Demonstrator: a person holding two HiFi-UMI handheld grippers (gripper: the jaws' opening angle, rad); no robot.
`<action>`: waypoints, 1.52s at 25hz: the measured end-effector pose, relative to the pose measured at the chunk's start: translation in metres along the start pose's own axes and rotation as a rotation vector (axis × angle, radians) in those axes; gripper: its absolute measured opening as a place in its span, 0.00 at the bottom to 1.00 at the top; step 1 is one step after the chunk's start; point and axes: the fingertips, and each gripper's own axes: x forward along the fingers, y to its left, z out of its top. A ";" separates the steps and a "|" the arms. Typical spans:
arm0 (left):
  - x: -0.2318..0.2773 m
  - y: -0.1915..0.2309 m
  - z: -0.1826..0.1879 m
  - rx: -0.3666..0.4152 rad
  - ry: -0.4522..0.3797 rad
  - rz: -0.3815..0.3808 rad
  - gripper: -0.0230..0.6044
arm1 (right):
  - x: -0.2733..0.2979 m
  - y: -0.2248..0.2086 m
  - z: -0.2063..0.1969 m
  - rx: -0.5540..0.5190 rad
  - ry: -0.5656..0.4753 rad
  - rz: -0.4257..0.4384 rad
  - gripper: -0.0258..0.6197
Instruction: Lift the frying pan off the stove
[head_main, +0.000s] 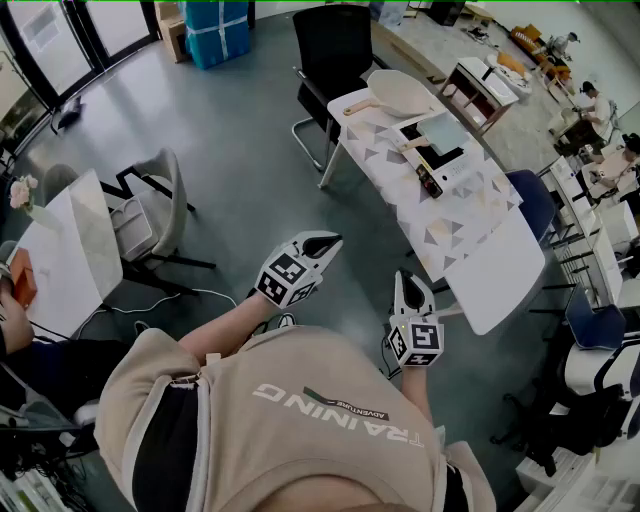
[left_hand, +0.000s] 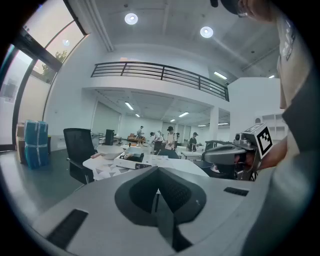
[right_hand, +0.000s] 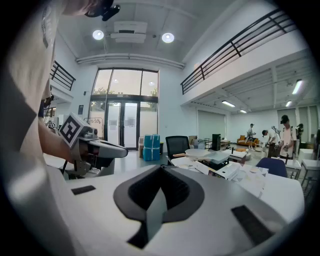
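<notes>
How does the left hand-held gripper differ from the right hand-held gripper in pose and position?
The left hand-held gripper points slantwise toward the table; the right hand-held gripper points nearly straight ahead. The left one is over open floor, while the right one is close to the table's edge. Both are shut, empty, and well short of the frying pan.

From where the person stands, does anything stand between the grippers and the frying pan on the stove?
Nothing visible blocks it. The left gripper and right gripper are shut, empty; only floor and table lie before the frying pan.
</notes>
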 end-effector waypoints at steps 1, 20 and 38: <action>0.000 0.003 0.003 0.002 -0.004 0.001 0.03 | 0.003 0.000 0.001 -0.002 0.000 -0.001 0.04; -0.003 0.056 -0.058 -0.096 0.069 -0.072 0.03 | 0.081 0.037 -0.038 0.057 0.098 0.006 0.04; 0.191 0.091 0.009 0.020 0.131 -0.070 0.03 | 0.180 -0.128 -0.036 0.034 0.071 0.042 0.04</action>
